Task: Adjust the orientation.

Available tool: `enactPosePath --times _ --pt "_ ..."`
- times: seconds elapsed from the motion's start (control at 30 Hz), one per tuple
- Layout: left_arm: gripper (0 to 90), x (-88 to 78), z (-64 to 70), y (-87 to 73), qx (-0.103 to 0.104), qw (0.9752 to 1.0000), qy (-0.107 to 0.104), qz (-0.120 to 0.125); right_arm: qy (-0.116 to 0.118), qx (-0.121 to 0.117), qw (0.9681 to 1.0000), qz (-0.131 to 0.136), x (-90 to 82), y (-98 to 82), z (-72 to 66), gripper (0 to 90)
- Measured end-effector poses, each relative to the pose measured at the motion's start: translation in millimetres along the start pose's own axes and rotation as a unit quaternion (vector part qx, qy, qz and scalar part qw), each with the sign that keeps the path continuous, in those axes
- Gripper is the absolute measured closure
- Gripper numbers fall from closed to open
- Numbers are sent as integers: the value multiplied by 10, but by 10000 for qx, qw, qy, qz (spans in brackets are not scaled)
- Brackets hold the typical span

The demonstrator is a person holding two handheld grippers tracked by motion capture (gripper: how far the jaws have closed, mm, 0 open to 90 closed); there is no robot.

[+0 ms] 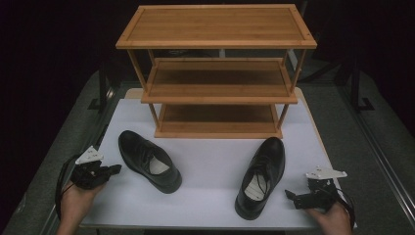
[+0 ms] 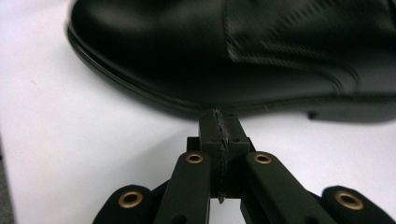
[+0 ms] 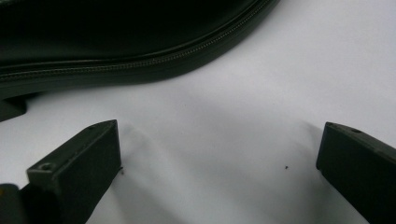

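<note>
Two black shoes are laid on the white counter [image 1: 210, 161] in front of a three-tier wooden rack [image 1: 218, 73]. The left shoe [image 1: 149, 160] is set near the left hand-held gripper [image 1: 116, 169], with its toe turned toward the near middle of the counter and its heel toward the rack's left foot. The right shoe [image 1: 261, 177] is placed near the right hand-held gripper [image 1: 289, 194], with its toe toward the rack and its heel close to the counter's near edge. The shoes are kept well apart.

The left hand-held gripper is held in the left hand [image 1: 78, 198] at the counter's left edge, pointed at the left shoe. In the left gripper view its jaws are seen pressed together, nothing being clamped between them; the left shoe [image 2: 224, 51] is seen just beyond the tips, and whether it is touched cannot be told.

The right hand-held gripper is held in the right hand [image 1: 335, 218] at the near right corner, aimed at the right shoe's heel. In the right gripper view its jaws are seen spread wide over bare counter [image 3: 224, 140], with the right shoe's [image 3: 116, 42] sole edge beyond them and untouched.
</note>
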State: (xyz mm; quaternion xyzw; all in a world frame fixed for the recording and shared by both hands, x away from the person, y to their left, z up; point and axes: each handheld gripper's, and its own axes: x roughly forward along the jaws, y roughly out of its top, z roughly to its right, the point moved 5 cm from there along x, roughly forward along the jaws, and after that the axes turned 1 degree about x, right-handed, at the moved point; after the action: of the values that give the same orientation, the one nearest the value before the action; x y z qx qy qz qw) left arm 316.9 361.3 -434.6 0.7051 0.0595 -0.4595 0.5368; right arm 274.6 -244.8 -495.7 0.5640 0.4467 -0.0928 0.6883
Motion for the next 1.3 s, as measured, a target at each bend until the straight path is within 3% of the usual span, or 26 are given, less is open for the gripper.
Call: enactPosePath --times 0.43,0.73,0.87,1.0,1.3 --pt "900 106 -478 365 -126 9994 265 172 4 0 10000 9 1 0 1 0" --pt "900 332 -823 617 -89 9987 488 93 5 -1 10000 5 0 0 2 0" --pt "900 454 -963 646 -145 9981 591 -1 4 7 10000 9 0 0 1 0" --pt "900 578 -1057 650 -264 9980 567 -6 6 9 10000 8 0 -1 1 0" --pt "900 799 -1168 535 -478 9972 542 -212 7 11 10000 5 0 -1 2 0"
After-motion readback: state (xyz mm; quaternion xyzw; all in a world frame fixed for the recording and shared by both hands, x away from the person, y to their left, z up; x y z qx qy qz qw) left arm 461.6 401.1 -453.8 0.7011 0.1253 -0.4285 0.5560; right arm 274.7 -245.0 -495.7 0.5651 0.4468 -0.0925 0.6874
